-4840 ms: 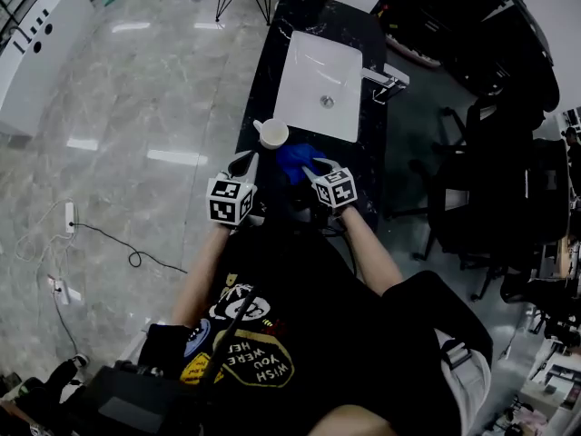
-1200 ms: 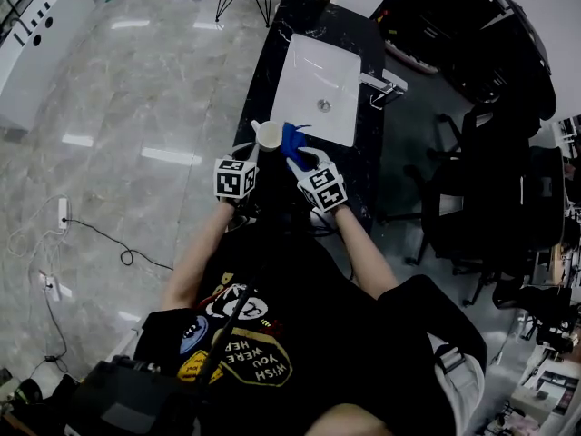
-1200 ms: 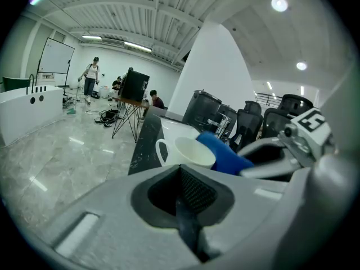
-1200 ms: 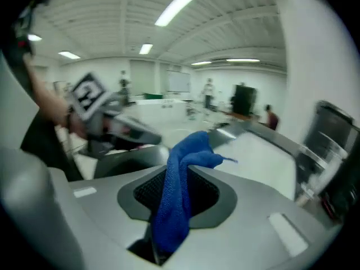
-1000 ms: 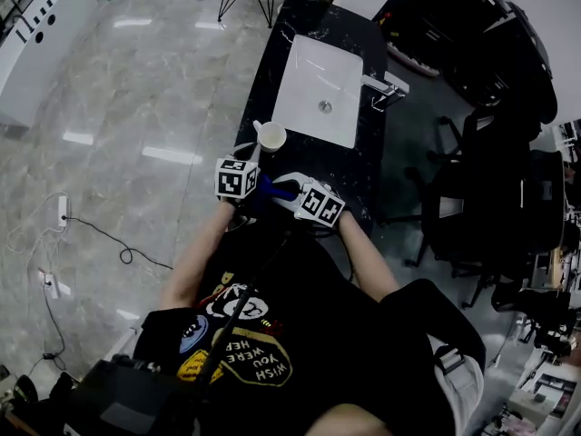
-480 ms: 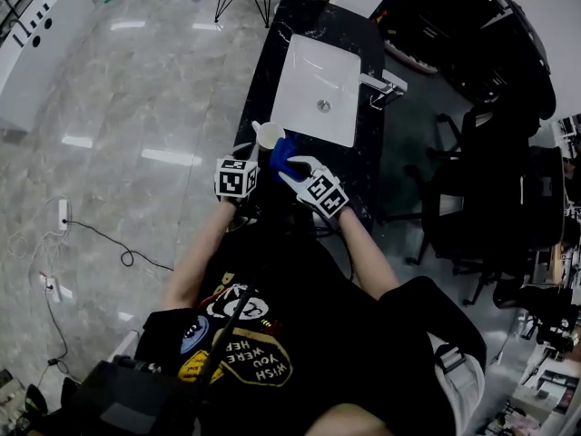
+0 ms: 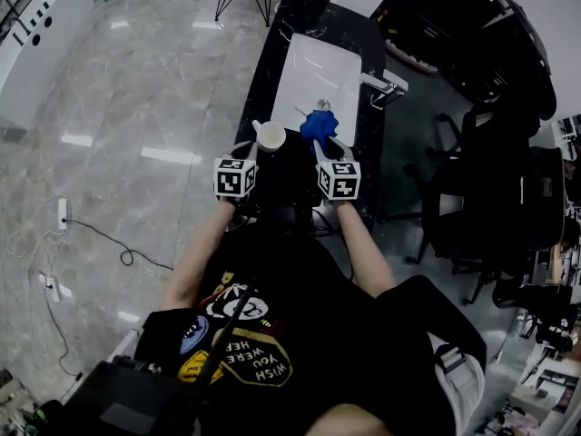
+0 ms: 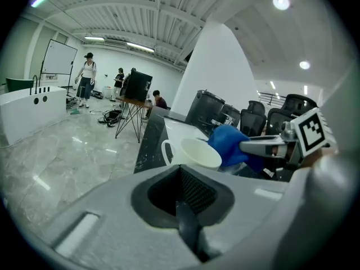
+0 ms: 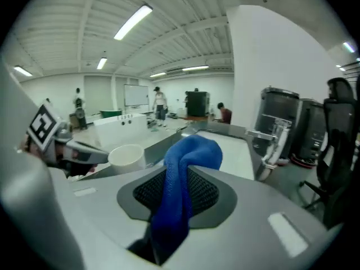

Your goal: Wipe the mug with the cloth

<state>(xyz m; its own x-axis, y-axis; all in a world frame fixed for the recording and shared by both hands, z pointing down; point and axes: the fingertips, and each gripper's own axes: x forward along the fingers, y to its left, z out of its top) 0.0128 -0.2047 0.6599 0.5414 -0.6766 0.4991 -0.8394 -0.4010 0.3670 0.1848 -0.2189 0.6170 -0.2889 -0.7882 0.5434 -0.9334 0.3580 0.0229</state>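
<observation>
The white mug (image 7: pixel 270 136) stands out at the near left corner of the black counter (image 7: pixel 309 16). My left gripper (image 7: pixel 247 150) reaches its near side and is shut on it. In the left gripper view the mug (image 8: pixel 194 153) sits just past the jaws with its handle to the left; the gripper body hides the grip. My right gripper (image 7: pixel 323 142) is shut on the blue cloth (image 7: pixel 317 124), which bunches up above its jaws, to the right of the mug and apart from it. From the right gripper view, the cloth (image 9: pixel 188 156) hangs between the jaws, mug (image 9: pixel 128 156) to its left.
A white sink basin (image 7: pixel 320 71) is set in the counter beyond the mug, with a chrome faucet (image 7: pixel 385 85) on its right. Dark office chairs (image 7: pixel 495 180) stand to the right. Polished floor lies to the left, with a cable (image 7: pixel 109 243) on it.
My right gripper has swung the cloth from low beside the left gripper, past the mug, out to the right by the sink's near edge, rolling as it went. The left gripper and mug stayed put.
</observation>
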